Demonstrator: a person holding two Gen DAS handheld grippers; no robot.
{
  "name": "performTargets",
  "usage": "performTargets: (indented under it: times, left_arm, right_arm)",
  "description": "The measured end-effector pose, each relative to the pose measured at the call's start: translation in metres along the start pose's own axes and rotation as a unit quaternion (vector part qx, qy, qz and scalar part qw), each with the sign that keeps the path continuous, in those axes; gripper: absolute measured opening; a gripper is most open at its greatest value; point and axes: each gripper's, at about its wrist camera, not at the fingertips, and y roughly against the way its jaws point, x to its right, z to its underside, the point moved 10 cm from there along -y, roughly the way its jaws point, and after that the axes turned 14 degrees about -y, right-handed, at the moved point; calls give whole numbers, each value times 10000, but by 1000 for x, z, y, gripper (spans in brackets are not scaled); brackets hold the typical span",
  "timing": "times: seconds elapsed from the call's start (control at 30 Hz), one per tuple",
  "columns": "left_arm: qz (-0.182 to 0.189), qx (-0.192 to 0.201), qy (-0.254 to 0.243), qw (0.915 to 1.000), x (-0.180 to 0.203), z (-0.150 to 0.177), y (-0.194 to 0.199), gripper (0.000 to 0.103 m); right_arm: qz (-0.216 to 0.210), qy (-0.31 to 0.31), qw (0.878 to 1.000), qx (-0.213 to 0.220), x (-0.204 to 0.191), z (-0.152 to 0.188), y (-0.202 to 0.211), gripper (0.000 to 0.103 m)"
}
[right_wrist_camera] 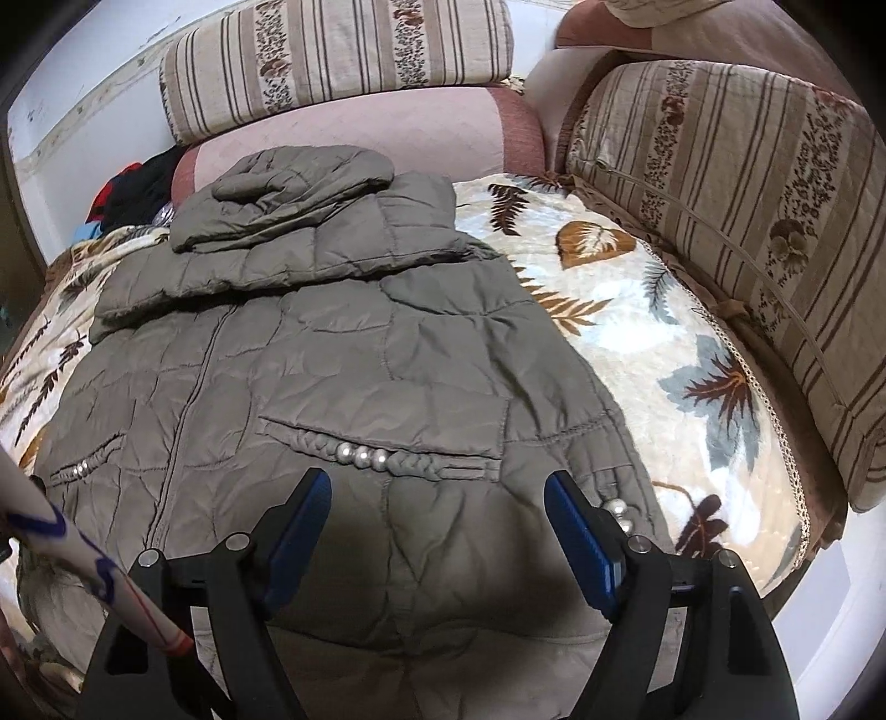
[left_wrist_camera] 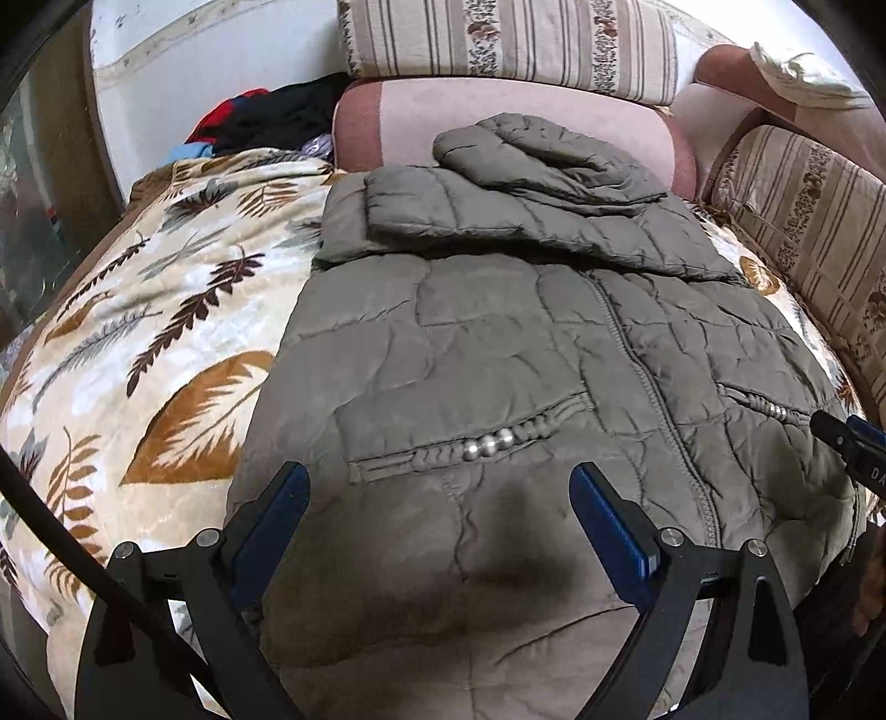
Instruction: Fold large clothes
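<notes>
An olive-grey quilted jacket lies front up on a leaf-print blanket, zipper closed, with its sleeves and hood folded across the chest at the far end. It also shows in the right wrist view. My left gripper is open, just above the jacket's hem near the left pocket with its pearl beads. My right gripper is open, above the hem near the right pocket beads. The right gripper's tip shows at the edge of the left wrist view.
The blanket covers a sofa seat. Striped floral cushions stand at the back and along the right side. A pink bolster lies behind the hood. A pile of dark and red clothes sits at the far left.
</notes>
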Motion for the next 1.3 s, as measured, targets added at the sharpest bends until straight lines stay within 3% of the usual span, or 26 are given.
performTargets:
  times: [0.3, 0.6, 0.8, 0.93, 1.17, 1.3]
  left_arm:
    - [-58, -106, 157, 9998, -16, 9, -9, 94]
    - [-309, -206, 568, 9977, -56, 17, -15, 94]
    - [-400, -271, 824, 9954, -81, 23, -17, 94]
    - [-421, -317, 1034, 9932, -100, 26, -16, 94]
    - [-50, -398, 1488, 9881, -135, 35, -20, 94]
    - [772, -530, 1874, 9778, -136, 35, -39, 94]
  right_arm:
    - [-23, 21, 9999, -100, -10, 4, -8, 84]
    - [-1, -70, 9999, -98, -6, 2, -12, 84]
    - [135, -157, 9998, 6, 8, -8, -9, 84]
    - [272, -482, 9984, 149, 40, -29, -3, 87]
    - [129, -1503, 9885, -110, 106, -53, -17, 89]
    - [-191, -1825, 9818, -483, 121, -51, -38, 89]
